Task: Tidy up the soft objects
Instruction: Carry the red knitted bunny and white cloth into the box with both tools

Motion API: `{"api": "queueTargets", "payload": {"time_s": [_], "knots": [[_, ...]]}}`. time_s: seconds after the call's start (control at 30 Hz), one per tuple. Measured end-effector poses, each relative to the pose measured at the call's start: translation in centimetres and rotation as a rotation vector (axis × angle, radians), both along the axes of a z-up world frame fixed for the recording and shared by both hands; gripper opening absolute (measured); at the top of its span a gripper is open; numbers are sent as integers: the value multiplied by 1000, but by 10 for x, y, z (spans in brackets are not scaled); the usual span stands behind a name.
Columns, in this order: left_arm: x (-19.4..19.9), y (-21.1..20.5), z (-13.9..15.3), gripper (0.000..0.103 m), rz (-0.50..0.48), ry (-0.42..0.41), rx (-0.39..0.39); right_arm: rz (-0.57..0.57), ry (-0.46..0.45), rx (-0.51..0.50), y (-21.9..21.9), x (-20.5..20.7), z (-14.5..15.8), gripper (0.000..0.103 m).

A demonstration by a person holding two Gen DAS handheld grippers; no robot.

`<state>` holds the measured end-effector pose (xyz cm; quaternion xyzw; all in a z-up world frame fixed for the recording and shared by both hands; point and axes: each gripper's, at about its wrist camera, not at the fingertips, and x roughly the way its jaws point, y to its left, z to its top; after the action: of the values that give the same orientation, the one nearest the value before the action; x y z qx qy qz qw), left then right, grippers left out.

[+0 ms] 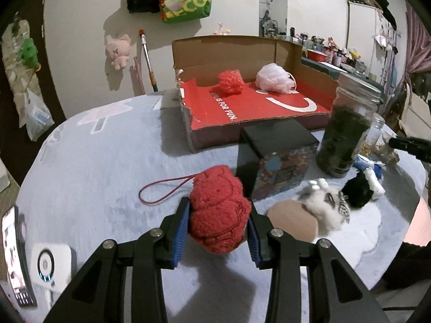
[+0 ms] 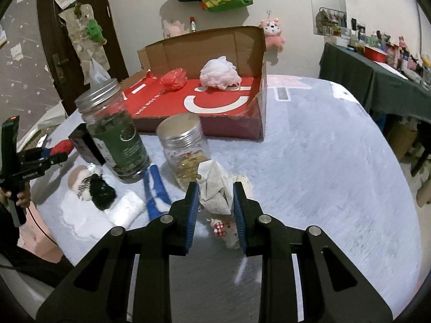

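The left gripper (image 1: 218, 216) is clamped on a fuzzy red plush (image 1: 218, 212), lifted just above the blue-grey tablecloth (image 1: 102, 167), its cord loop trailing left. The right gripper (image 2: 215, 202) pinches a crumpled whitish cloth (image 2: 215, 188), perhaps a mesh pouch, hard to tell. Beyond both, the open cardboard box (image 1: 242, 51) holds a red pouf (image 1: 231, 82) and a pale pink pouf (image 1: 273, 78), set apart. A green-filled jar (image 2: 115, 132) stands near the box.

Dim indoor light from above; soft shadows under cardboard box (image 1: 242, 113) and jars. Strong fisheye bending, dark vignette at corners. Table cloth (image 2: 336, 161) streaked by blur.
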<state>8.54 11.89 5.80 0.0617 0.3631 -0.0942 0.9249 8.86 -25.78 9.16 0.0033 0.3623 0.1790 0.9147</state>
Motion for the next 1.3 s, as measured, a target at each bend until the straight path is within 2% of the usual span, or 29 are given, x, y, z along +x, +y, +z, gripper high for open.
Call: {"api": "queueTargets", "payload": {"time_s": [0.4, 0.67, 0.83, 0.93, 1.13, 1.3], "knots": [[31, -1, 16, 40, -88, -30, 73, 71, -13, -110, 4, 36, 13, 24], [54, -8, 51, 40, -158, -78, 69, 141, -18, -97, 11, 66, 34, 24], [79, -23, 73, 40, -194, -88, 38, 178, -13, -72, 20, 93, 47, 24], [99, -36, 84, 40, -197, -91, 53, 185, -18, -94, 33, 110, 53, 24], [151, -65, 84, 40, -175, -18, 87, 182, 17, -139, 65, 152, 59, 24], [189, -88, 65, 40, -135, 83, 135, 132, 136, -200, 86, 199, 46, 24]]}}
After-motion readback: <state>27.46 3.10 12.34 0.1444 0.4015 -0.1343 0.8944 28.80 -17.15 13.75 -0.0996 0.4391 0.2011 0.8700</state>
